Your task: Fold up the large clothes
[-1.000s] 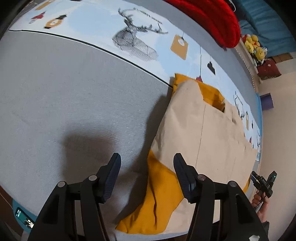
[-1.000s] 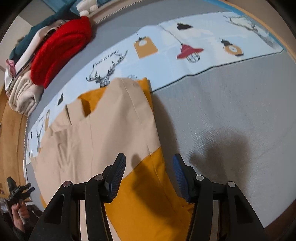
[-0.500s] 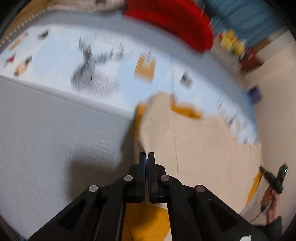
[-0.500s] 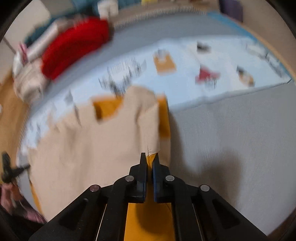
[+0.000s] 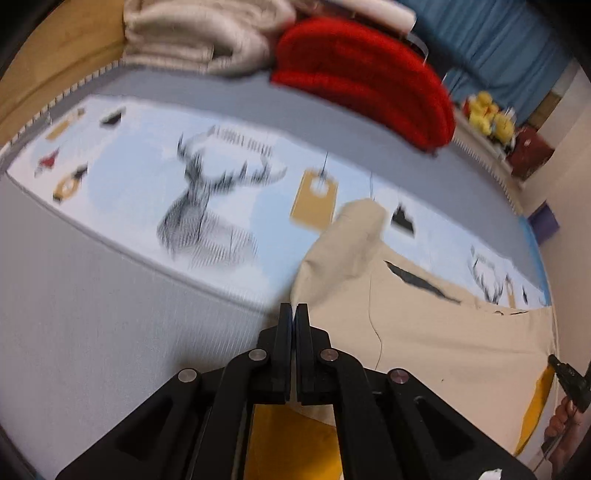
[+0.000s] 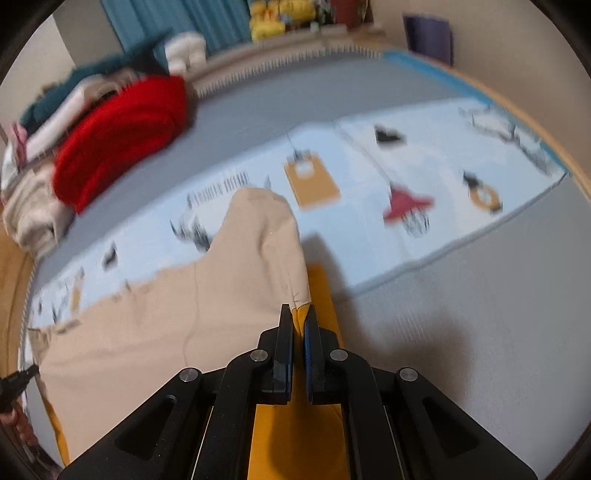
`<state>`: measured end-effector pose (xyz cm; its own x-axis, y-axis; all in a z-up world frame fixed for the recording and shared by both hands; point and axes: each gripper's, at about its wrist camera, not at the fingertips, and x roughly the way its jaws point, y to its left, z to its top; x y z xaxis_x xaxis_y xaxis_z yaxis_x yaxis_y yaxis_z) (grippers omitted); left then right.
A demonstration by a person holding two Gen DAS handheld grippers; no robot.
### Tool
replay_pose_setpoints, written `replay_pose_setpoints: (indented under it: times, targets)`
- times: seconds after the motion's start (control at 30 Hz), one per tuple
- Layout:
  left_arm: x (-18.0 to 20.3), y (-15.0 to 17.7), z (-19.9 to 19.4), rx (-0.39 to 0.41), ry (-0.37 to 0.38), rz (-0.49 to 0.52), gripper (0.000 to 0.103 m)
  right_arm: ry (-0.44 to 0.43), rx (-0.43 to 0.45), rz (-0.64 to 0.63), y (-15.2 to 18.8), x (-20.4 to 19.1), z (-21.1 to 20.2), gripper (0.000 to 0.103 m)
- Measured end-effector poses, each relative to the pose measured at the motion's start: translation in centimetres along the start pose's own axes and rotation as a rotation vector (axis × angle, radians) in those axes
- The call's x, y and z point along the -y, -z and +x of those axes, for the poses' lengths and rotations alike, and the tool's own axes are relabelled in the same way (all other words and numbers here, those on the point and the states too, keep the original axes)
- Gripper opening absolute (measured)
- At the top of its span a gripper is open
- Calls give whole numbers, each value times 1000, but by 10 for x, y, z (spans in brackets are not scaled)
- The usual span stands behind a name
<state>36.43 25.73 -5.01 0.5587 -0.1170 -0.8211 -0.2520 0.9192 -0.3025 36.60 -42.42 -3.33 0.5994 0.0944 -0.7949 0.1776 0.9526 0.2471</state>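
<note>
A large beige and mustard-yellow garment [image 5: 424, 332] lies across the bed; it also shows in the right wrist view [image 6: 184, 325]. My left gripper [image 5: 294, 314] is shut on the garment's beige edge at one end. My right gripper [image 6: 298, 317] is shut on the garment's edge where beige meets yellow, at the other end. Both hold the cloth lifted, so a beige fold arches ahead of each gripper. The yellow part hangs under the jaws. Each wrist view shows the other gripper small at its frame edge [image 5: 569, 380].
The bed has a grey cover [image 5: 92, 314] and a pale blue printed strip with deer and lamps [image 5: 192, 206]. A red knit [image 5: 369, 81] and folded beige and white clothes [image 5: 192, 33] are stacked at the far side. Yellow plush toys [image 6: 273, 18] sit beyond.
Both grippers went from open above the garment to shut on its edge. They have since lifted and carried the cloth toward the printed strip, and the views tilted up.
</note>
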Motion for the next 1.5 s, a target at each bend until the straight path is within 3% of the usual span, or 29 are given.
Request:
replay_pose_setpoints:
  times: [0.1, 0.23, 0.3, 0.4, 0.5, 0.57, 0.6, 0.63, 0.73, 0.8, 0.87, 0.93, 1.0, 1.07, 1.13, 1.23, 1.3, 1.37, 1.5]
  targets:
    - [4, -1, 18, -41, -40, 18, 3, 52, 3, 2, -3, -9, 8, 5]
    - [-15, 9, 57, -252, -63, -59, 13, 92, -176, 46, 4, 5, 47, 12]
    - [-20, 6, 48, -235, -58, -63, 14, 96, -194, 61, 5, 14, 47, 17]
    - [-12, -1, 15, -153, 23, -17, 23, 57, -159, 63, 4, 20, 28, 29]
    - [7, 10, 12, -215, 155, 86, 24, 13, -202, -17, 13, 19, 23, 45]
    - [23, 27, 25, -334, 247, 149, 28, 10, -279, -91, 28, 15, 29, 45]
    - [32, 39, 34, -399, 257, 198, 28, 40, -317, -134, 36, 15, 34, 41]
    - [39, 48, 39, -425, 225, 246, 28, 47, -329, -149, 42, 17, 36, 22]
    - [46, 69, 56, -450, 36, 378, 28, 37, -301, -115, 43, 23, 32, 7]
    - [33, 69, 62, -460, -71, 343, 28, 81, -285, -119, 43, 22, 31, 6]
    - [20, 62, 52, -449, -88, 278, 25, 116, -286, -125, 43, 19, 30, 6]
    - [16, 56, 32, -427, -14, 256, 25, 139, -276, -170, 39, 11, 24, 6]
    - [19, 59, 9, -421, 94, 302, 25, 139, -241, -226, 36, 3, 8, 11]
    - [25, 75, -10, -451, 184, 398, 26, 124, -184, -274, 34, -1, -13, 14]
    - [31, 99, -20, -494, 221, 520, 26, 55, -160, -318, 40, 0, -32, 14]
    - [20, 135, -17, -586, 183, 668, 26, -103, -253, -386, 63, 3, -39, 14]
    - [-5, 159, 2, -669, 35, 709, 26, -87, -357, -497, 92, 4, -29, 14]
    - [-20, 166, 10, -714, -24, 687, 26, 3, -437, -588, 118, 9, -15, 14]
    - [-12, 151, -23, -607, 8, 677, 21, 12, -464, -491, 115, 27, -18, 14]
